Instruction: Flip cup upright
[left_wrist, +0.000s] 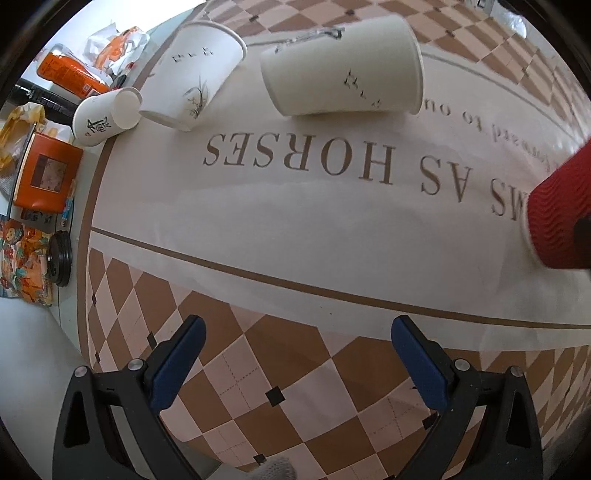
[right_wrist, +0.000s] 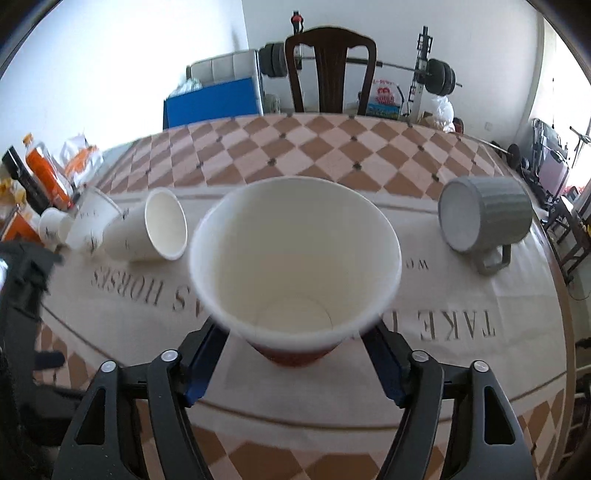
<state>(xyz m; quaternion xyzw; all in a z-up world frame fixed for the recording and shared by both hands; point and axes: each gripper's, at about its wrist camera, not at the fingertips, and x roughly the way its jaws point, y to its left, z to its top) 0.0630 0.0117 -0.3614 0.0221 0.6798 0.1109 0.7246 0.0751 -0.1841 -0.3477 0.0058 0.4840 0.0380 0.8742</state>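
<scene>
My right gripper (right_wrist: 295, 343) is shut on a red ribbed paper cup (right_wrist: 295, 258), its white mouth facing the camera and tilted up off the table. The same red cup (left_wrist: 557, 214) shows at the right edge of the left wrist view. My left gripper (left_wrist: 297, 354) is open and empty above the checked cloth. A white paper cup (left_wrist: 343, 81) lies on its side ahead of it, also in the right wrist view (right_wrist: 147, 232). Two more white cups (left_wrist: 192, 74) (left_wrist: 107, 114) lie at the far left. A grey mug (right_wrist: 484, 218) lies on its side at the right.
A round table with a checked and lettered cloth (left_wrist: 295, 229). Orange boxes and packets (left_wrist: 48, 173), an orange bottle (left_wrist: 70, 70) and a black lid (left_wrist: 61, 258) crowd the left edge. A wooden chair (right_wrist: 330, 70) and weights stand beyond the table.
</scene>
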